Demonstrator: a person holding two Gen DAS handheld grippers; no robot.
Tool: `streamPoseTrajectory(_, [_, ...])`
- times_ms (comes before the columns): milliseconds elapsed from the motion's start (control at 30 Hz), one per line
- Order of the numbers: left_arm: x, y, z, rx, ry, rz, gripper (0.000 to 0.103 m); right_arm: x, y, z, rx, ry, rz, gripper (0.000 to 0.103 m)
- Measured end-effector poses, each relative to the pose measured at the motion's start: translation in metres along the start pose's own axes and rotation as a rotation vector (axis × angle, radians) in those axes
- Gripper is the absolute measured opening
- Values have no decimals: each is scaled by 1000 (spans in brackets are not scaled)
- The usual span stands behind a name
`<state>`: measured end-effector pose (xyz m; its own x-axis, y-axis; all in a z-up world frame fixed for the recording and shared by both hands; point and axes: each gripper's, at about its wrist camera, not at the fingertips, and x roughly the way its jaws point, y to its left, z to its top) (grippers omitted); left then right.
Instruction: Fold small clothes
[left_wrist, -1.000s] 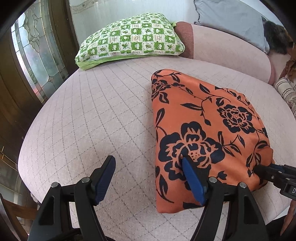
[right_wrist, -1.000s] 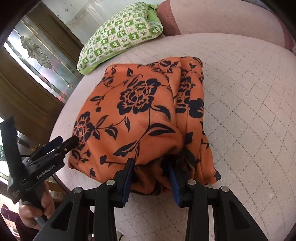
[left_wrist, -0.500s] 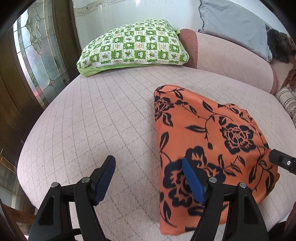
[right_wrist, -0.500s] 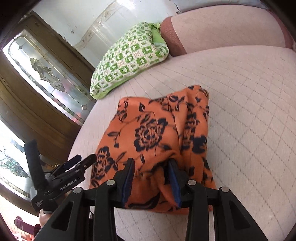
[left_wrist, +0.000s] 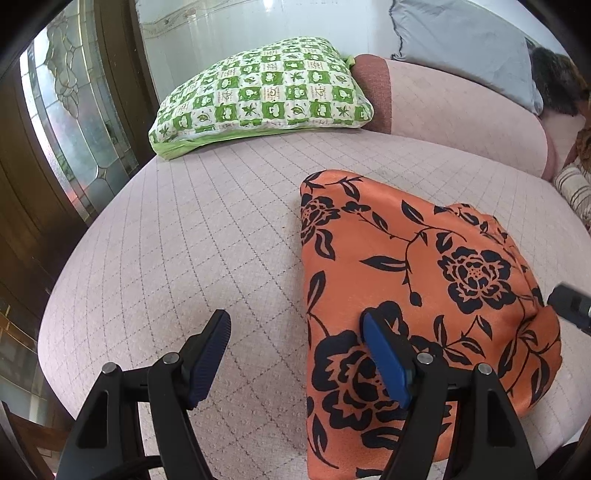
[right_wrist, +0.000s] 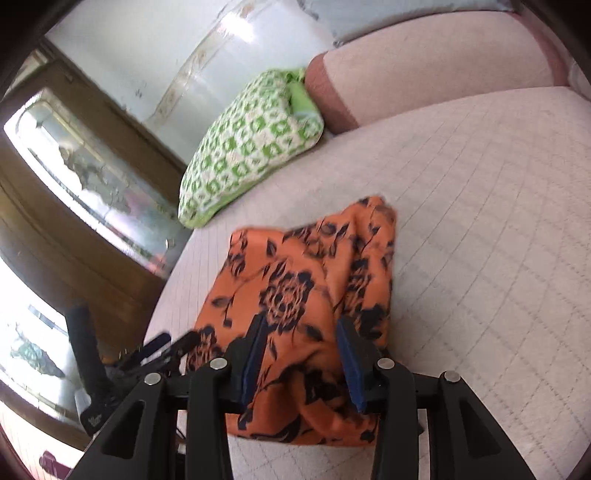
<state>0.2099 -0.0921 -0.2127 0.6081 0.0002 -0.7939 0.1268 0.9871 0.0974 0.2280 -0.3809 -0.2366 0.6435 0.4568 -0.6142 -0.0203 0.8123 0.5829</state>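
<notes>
The right gripper has its jaws set partway apart around a bunched fold at the near end of the orange floral garment, and whether the pads truly pinch the cloth I cannot tell, the picture being blurred. The left gripper stands spread wide and grasps nothing, one finger over the bare cushion, the other above the garment's near corner. The garment lies already folded into a compact wedge on the pink quilted seat, near its front edge, so I judge the folding close to done, and what comes next calls for letting go cleanly or tidying that last fold without dragging it over the edge. A green checked pillow sits well apart at the back, with open seat between.
</notes>
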Motion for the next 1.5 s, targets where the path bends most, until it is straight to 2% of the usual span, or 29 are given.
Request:
streamPoseTrajectory(67, [2,-2,-2,14,4,12,76,13,7,-4,-35,64,-9,43])
streamPoseTrajectory(133, [4,-2,-3,20,9,12,76,29,7,-10,-73,146,-84,43])
streamPoseTrajectory(200, [4,-2,-4,23,11,10,76,34,3,-12,-78,177,-128,43])
streamPoseTrajectory(267, [4,-1,-4,24,11,7,76,31,-3,-9,-33,183,-98,44])
streamPoseTrajectory(367, [5,0,-4,21,15,4,76,27,-7,-7,12,182,-73,43])
streamPoseTrajectory(500, [7,0,-2,13,27,-11,76,15,-1,-1,0,125,-69,43])
streamPoseTrajectory(600, [8,1,0,4,35,-24,76,13,4,17,4,76,-57,43])
streamPoseTrajectory(667, [10,1,1,-1,40,-31,76,18,6,31,-2,63,-84,43])
streamPoseTrajectory(767, [12,1,3,-6,45,-40,76,42,8,57,-21,65,-171,43])
streamPoseTrajectory(867, [14,1,3,-8,50,-44,76,75,0,76,18,114,-207,45])
streamPoseTrajectory(900, [15,0,4,-8,51,-44,76,83,-7,79,38,128,-214,48])
streamPoseTrajectory(933, [16,0,4,-8,53,-47,76,99,-16,80,68,160,-228,56])
streamPoseTrajectory(1000, [18,0,4,-8,58,-48,76,126,-35,75,115,226,-228,59])
streamPoseTrajectory(1067, [19,-2,4,-8,60,-46,76,122,-36,74,101,178,-187,65])
streamPoseTrajectory(1200, [19,-3,3,-6,55,-35,77,108,-29,63,32,163,-193,65])
streamPoseTrajectory(1267, [18,-2,1,-8,53,-34,77,93,-27,53,24,143,-194,65])
streamPoseTrajectory(1500, [14,-4,-3,-10,40,-23,77,31,-7,19,43,69,-106,65])
